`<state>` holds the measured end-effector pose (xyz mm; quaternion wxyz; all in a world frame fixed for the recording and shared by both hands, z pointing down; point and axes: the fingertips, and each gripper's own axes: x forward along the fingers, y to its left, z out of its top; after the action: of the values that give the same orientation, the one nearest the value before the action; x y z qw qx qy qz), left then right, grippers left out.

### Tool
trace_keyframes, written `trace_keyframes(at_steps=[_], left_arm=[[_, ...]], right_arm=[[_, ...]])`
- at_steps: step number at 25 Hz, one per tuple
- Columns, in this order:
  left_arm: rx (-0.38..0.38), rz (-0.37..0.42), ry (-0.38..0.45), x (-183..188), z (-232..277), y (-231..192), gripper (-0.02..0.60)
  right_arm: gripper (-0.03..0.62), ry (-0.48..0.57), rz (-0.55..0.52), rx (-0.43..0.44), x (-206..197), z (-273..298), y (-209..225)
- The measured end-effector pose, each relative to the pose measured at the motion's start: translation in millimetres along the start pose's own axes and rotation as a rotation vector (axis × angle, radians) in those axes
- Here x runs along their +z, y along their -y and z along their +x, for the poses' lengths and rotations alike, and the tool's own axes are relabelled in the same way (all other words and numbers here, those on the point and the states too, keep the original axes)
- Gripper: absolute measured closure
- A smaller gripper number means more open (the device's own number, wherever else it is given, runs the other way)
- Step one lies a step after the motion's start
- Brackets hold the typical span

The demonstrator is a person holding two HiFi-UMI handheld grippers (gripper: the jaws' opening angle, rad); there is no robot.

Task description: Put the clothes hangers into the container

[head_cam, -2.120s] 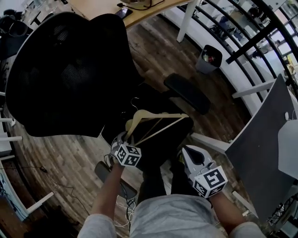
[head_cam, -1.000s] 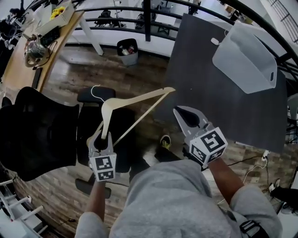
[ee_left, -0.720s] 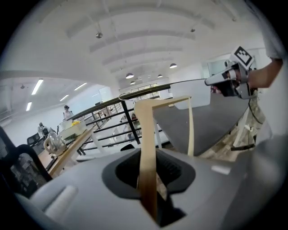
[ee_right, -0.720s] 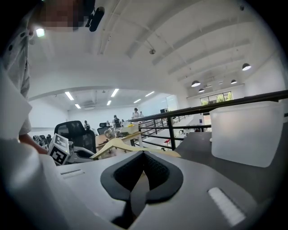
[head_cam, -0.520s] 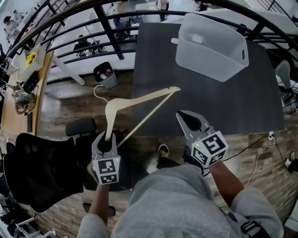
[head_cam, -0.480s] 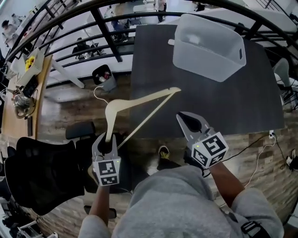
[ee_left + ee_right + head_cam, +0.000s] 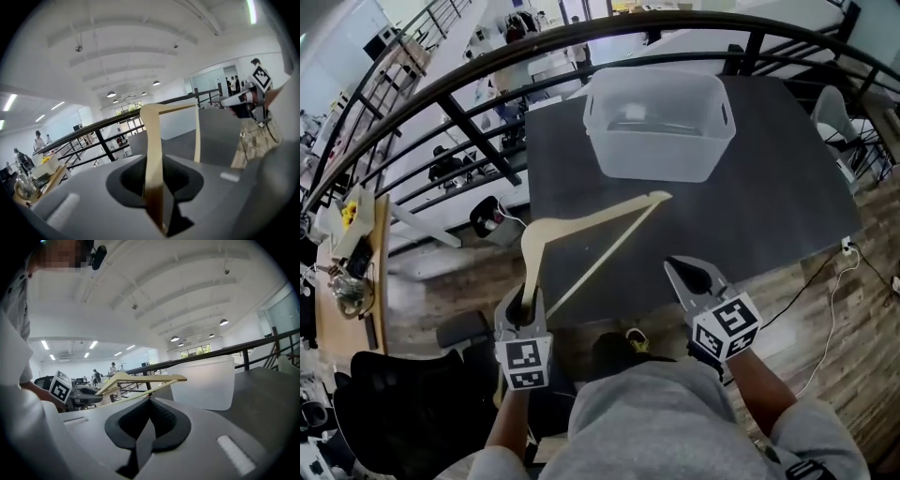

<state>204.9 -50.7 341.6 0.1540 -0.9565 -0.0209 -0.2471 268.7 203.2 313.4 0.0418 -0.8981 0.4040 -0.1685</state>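
Observation:
My left gripper (image 7: 523, 302) is shut on one arm of a pale wooden clothes hanger (image 7: 581, 223), which juts up and right over the near edge of the dark table (image 7: 787, 178). The same hanger (image 7: 152, 154) runs up between the jaws in the left gripper view. A translucent white container (image 7: 659, 125) stands at the far middle of the table and looks empty. My right gripper (image 7: 688, 277) hovers at the table's near edge, shut with nothing in it; its view shows the hanger (image 7: 140, 379) at left and the container (image 7: 204, 382) ahead.
A black railing (image 7: 534, 66) curves behind the table. A black office chair (image 7: 403, 417) sits at lower left on the wood floor, and a small bin (image 7: 490, 217) stands left of the table. A white cable (image 7: 830, 291) trails on the floor at right.
The view has swung from the office chair to the table. The container now lies straight ahead, closer to the hanger tip. Left gripper still holds the hanger; right stays shut.

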Motion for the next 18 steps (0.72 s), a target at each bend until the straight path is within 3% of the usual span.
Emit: trace_keyframes(at_steps=[14,18], left_arm=[[-0.042,0.15,0.141,123.9,48.6,14.7,0.491],[-0.024,0.225,0.183,167.3,79.2,23.3,0.489]], right_arm=[[0.595,0.15,0.007,-0.161,42.4,-57.8,65.8],[0.595,0.147,-0.034,-0.15,57.1,-51.9,94.8]])
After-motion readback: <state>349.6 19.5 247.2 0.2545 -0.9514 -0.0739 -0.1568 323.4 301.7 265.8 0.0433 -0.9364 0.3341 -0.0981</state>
